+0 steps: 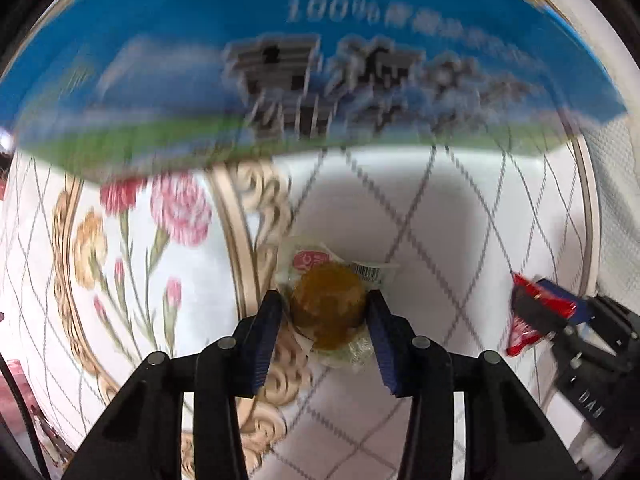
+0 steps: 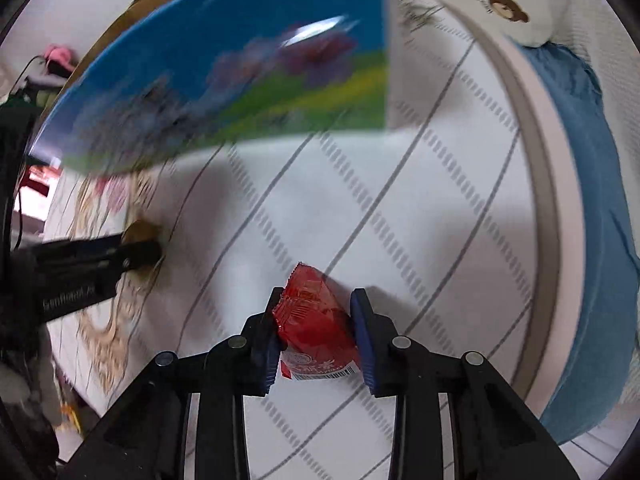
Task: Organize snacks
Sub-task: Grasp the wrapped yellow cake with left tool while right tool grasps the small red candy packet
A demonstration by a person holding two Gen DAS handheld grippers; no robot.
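Observation:
My left gripper is shut on a round brown cake in a clear wrapper, held above the floral tablecloth. My right gripper is shut on a red snack packet above the white cloth. The right gripper with the red packet shows at the right edge of the left wrist view. The left gripper with the cake shows at the left of the right wrist view. A large blue carton with a green meadow print stands just ahead of both grippers; it also fills the upper left of the right wrist view.
The round table's edge curves along the right, with a blue cloth beyond it. A white item with a bear print lies at the far right. Clutter sits past the table's left side.

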